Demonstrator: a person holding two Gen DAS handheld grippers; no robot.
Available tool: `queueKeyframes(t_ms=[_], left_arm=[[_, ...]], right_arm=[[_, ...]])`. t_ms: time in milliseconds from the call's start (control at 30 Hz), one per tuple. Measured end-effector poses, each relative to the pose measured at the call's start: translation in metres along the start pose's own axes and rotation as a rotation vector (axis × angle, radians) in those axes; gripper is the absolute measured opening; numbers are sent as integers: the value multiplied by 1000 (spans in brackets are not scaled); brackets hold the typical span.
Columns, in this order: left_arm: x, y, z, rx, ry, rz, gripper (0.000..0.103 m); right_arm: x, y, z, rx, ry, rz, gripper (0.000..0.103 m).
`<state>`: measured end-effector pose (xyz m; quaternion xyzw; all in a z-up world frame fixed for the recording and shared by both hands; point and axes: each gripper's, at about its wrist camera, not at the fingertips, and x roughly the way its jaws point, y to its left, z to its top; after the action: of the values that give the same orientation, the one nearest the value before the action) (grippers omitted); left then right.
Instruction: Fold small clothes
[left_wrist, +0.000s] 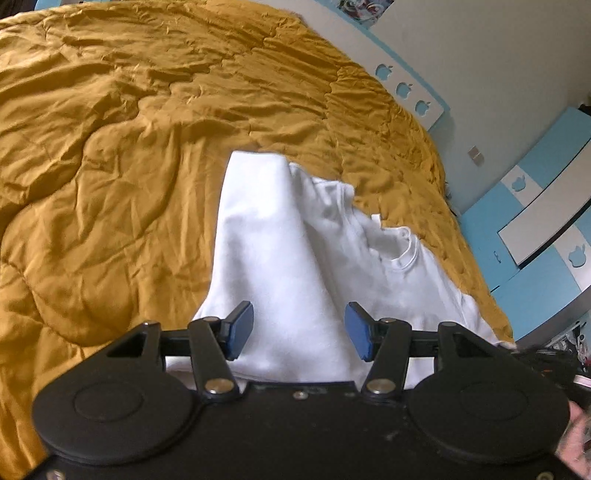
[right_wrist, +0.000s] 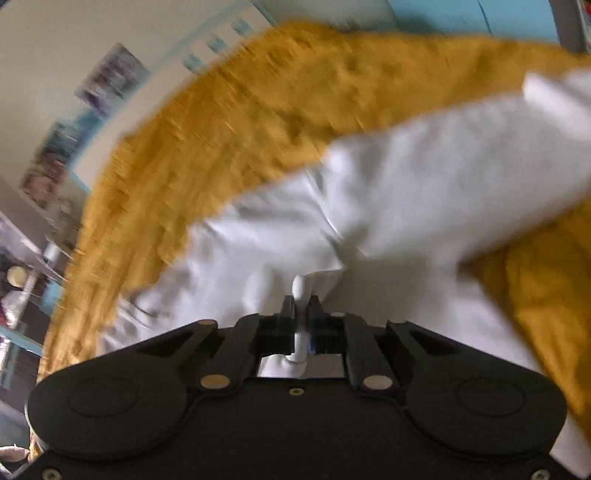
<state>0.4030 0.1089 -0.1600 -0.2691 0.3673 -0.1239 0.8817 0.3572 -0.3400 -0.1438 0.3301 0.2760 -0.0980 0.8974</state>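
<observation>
A small white shirt (left_wrist: 280, 258) lies on a mustard-yellow quilt (left_wrist: 110, 166), partly folded, with one side laid over the middle and the round neckline (left_wrist: 400, 251) at the right. My left gripper (left_wrist: 299, 332) is open, its blue pads on either side of the shirt's near part, holding nothing. In the blurred right wrist view, my right gripper (right_wrist: 301, 306) is shut on a pinched edge of the white shirt (right_wrist: 406, 206), which stretches away over the quilt (right_wrist: 240, 110).
A white and blue headboard with apple cut-outs (left_wrist: 406, 88) runs along the quilt's far edge. Blue and white drawers (left_wrist: 535, 206) stand to the right. In the right wrist view, shelves with clutter (right_wrist: 22, 277) stand at the left.
</observation>
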Motion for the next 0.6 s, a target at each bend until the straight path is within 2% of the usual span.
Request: queueKeyframes(t_ms=[100,167,267,300,367,400,433,500,533,600], left_arm=[[12,8,-6,10,41,78,56],[19,16,-13,30,59,95,57],[20,18,-20,82,57,107,57],[20,17,-19,96,64,112,57],[19,15,-17,107,76,121,57],[18,12,-15,106,78,128,57],[16,8,-11,107,70,127,56],[7,-6,-8,129,29,91,57],[5,-12,-7,141,12,70,57],[10,-20,-7,153,27,64,57]], right_arm=[[-28,-11,3,14,-70,22,6],[-30,-25,-4,-20,-70,-41,6],[-12,-45,-19,-98,19,-156,10],[-8,-53,-23,-99,42,-164,10],[-20,-56,-22,-102,-6,-147,20],[-27,-53,-21,-109,-47,-177,36],[-36,-49,-19,-121,-95,-198,47],[-47,-36,-15,-178,-182,-177,48],[-47,-30,-13,-204,-189,-150,48],[-40,-20,-7,-241,-164,-76,48]])
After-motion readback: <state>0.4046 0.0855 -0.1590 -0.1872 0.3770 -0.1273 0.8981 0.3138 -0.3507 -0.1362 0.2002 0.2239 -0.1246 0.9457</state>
